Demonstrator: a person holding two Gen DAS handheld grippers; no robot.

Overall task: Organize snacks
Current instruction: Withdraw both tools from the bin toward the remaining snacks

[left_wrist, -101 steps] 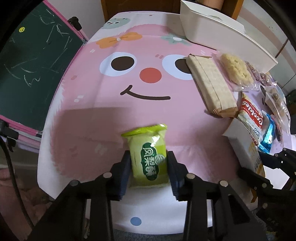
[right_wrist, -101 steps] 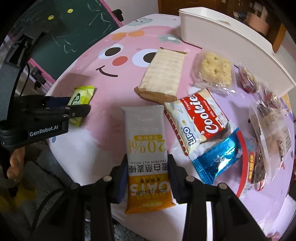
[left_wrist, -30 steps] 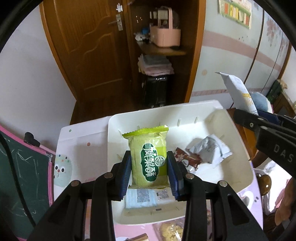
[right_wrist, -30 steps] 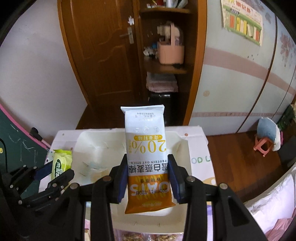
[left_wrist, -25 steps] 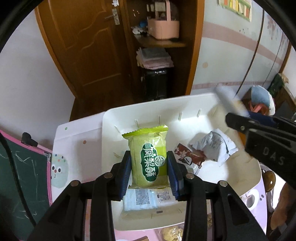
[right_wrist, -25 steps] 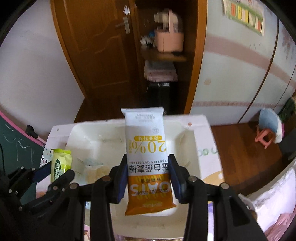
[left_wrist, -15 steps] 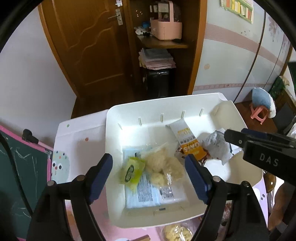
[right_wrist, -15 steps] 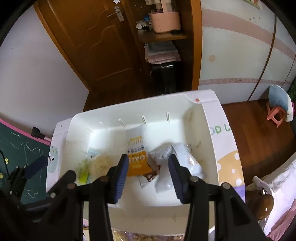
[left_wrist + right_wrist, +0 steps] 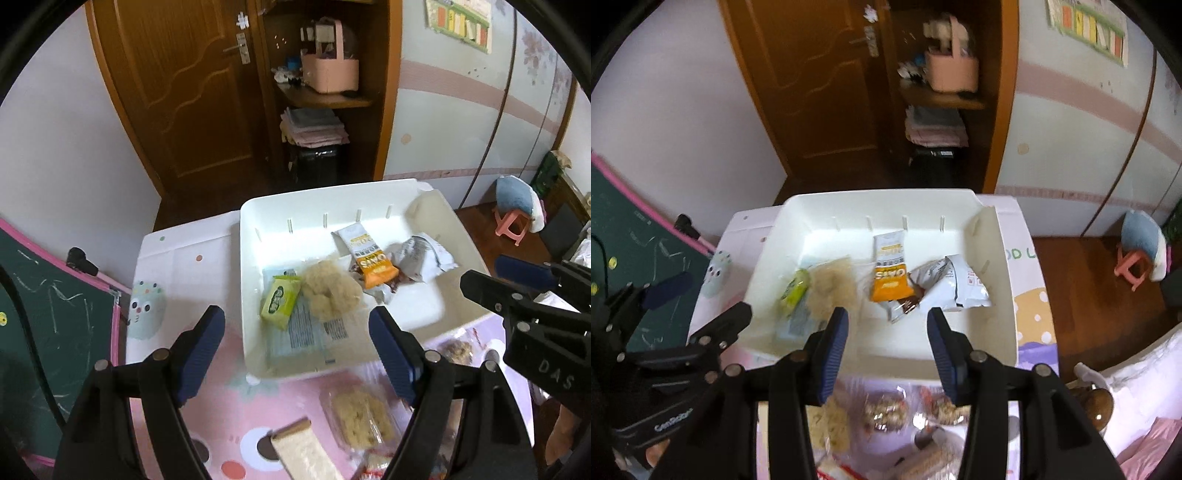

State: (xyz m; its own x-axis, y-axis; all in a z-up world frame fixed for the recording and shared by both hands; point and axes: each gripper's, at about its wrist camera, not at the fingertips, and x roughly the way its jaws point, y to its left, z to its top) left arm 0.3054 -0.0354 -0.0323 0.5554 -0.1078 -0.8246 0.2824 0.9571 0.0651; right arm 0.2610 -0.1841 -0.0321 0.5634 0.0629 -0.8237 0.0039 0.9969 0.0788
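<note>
Both tools hang spread wide and empty over the near edge of the white bin [image 9: 447, 214], where the green packet [image 9: 280, 302] and the orange oat bar [image 9: 373, 258] lie among other wrappers. The snacks left to sort sit on the pink table [image 9: 236, 413] below and behind the fingertips. Nearest the left gripper [image 9: 297, 354] are the clear-wrapped crisp cake [image 9: 360, 413] and a long cracker pack [image 9: 303, 454], its length running toward the bin; the right gripper [image 9: 884, 341] hovers over small wrapped sweets [image 9: 886, 413].

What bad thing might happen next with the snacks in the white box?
The white bin sits close to the table's far edge, so a bump might push it off. The open left gripper hangs close over the green snack pack and could knock it. More snacks, like the puffed rice cake, lie right under the grippers and might get crushed.
</note>
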